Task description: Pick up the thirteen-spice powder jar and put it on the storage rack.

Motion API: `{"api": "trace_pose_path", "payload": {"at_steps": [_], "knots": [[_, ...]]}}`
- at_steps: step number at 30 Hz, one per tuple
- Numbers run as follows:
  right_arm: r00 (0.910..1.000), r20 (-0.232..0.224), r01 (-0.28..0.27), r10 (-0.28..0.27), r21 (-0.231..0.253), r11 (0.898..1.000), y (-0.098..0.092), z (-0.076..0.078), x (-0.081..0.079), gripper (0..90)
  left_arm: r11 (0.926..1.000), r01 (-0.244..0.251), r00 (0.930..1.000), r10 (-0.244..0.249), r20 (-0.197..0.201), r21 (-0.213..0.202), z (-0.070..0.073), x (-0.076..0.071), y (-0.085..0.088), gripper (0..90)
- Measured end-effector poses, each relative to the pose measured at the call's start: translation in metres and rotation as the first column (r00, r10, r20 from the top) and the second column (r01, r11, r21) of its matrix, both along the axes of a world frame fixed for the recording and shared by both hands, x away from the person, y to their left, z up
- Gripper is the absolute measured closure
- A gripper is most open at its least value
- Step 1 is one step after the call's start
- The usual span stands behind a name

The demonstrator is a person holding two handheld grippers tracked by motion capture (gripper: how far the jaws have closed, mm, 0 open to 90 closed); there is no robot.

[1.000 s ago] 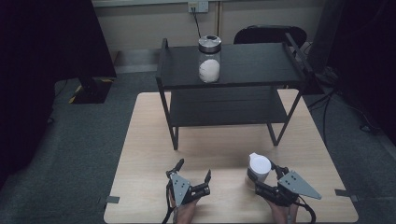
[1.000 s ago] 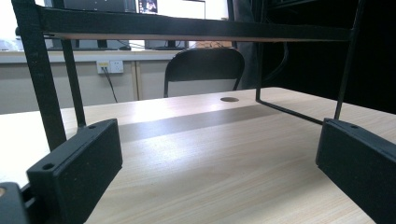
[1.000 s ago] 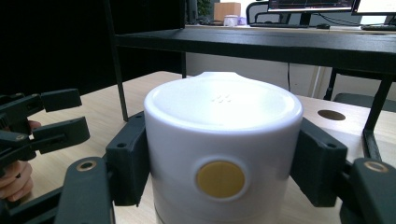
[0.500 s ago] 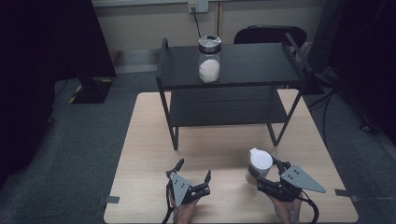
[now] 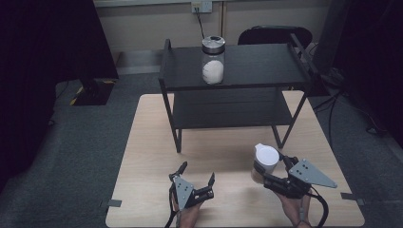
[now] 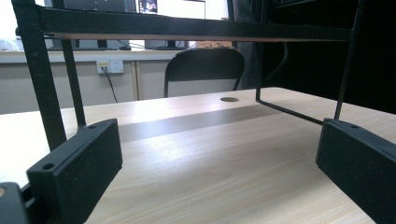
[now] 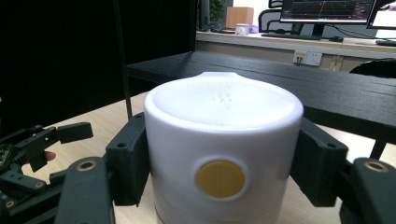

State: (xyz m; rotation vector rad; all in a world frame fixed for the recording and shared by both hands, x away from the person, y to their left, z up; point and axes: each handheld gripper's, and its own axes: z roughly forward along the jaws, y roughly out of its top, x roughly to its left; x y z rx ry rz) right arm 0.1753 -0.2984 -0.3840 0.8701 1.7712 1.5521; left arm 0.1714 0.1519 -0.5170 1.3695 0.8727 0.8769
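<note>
Right gripper clamped on white jar, probably carry step; next likely placement on shelf. Left gripper wide open, empty.

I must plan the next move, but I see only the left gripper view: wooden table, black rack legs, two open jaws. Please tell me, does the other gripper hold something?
Observer: Yes. The right gripper is shut on a white container, one jaw on each side.
Operator: Does this container have some mark?
Observer: The right gripper view shows a round yellow spot on its side, facing the camera.
Operator: Is something on the rack?
Observer: The high view shows a glass jar with white contents and a metal lid, upright on the top shelf, near its left end.
</note>
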Motion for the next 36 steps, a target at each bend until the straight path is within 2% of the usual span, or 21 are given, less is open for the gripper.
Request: {"api": "trace_pose_path", "payload": {"at_steps": [20, 25, 29, 36], "knots": [[0.999, 0.043, -0.01, 0.01, 0.001, 1.0, 0.002, 0.038, 0.015, 30.6, 1.0, 0.0, 1.0, 0.0, 0.0, 0.0, 0.0, 0.0, 0.0, 0.1], [0.9986, 0.05, -0.017, 0.016, 0.015, 1.0, 0.0, 0.047, 0.017, 30.6, 1.0, 0.0, 1.0, 0.0, 0.0, 0.0, 0.0, 0.0, 0.0, 0.1], [0.9988, 0.035, -0.035, 0.033, 0.045, 0.998, -0.004, 0.056, 0.023, 30.6, 1.0, 0.0, 1.0, 0.0, 0.0, 0.0, 0.0, 0.0, 0.0, 0.1], [0.9981, 0.05, -0.038, 0.036, 0.038, 0.999, -0.004, 0.078, 0.032, 30.6, 1.0, 0.0, 1.0, 0.0, 0.0, 0.0, 0.0, 0.0, 0.0, 0.1]]}}
